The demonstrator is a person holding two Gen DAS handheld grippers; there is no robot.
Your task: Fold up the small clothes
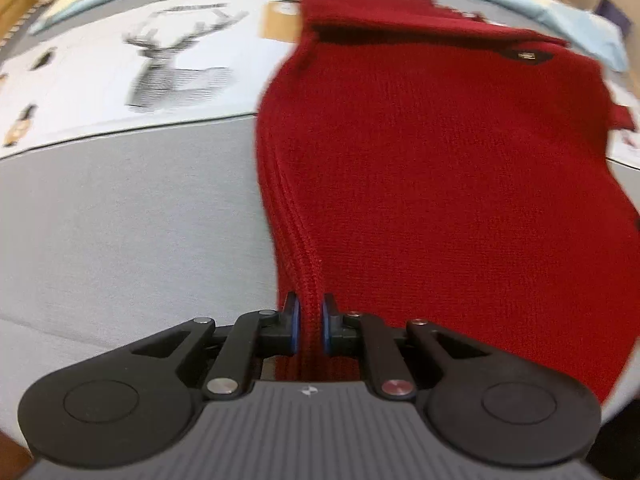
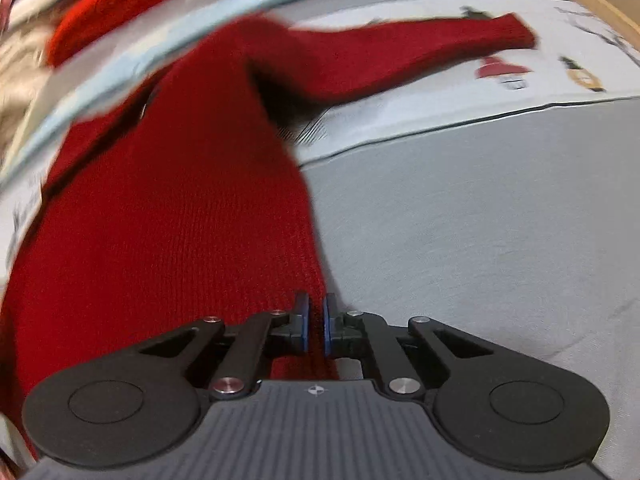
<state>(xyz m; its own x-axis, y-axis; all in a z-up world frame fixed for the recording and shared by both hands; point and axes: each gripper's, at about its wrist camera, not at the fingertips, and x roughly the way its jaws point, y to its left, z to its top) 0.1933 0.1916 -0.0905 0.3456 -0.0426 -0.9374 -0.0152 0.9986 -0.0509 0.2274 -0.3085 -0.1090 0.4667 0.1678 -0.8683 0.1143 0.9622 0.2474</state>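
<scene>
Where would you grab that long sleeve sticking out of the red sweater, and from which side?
Grip the sleeve at its cuff, coming in from beyond the free end. It lies flat and stretched away from the red sweater, so the cuff is the open edge.

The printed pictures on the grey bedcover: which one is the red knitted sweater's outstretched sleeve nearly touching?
The little red-hatted figure, printed just below the red knitted sweater's sleeve cuff. The round yellow-faced figure lies farther right, clear of the sleeve.
</scene>
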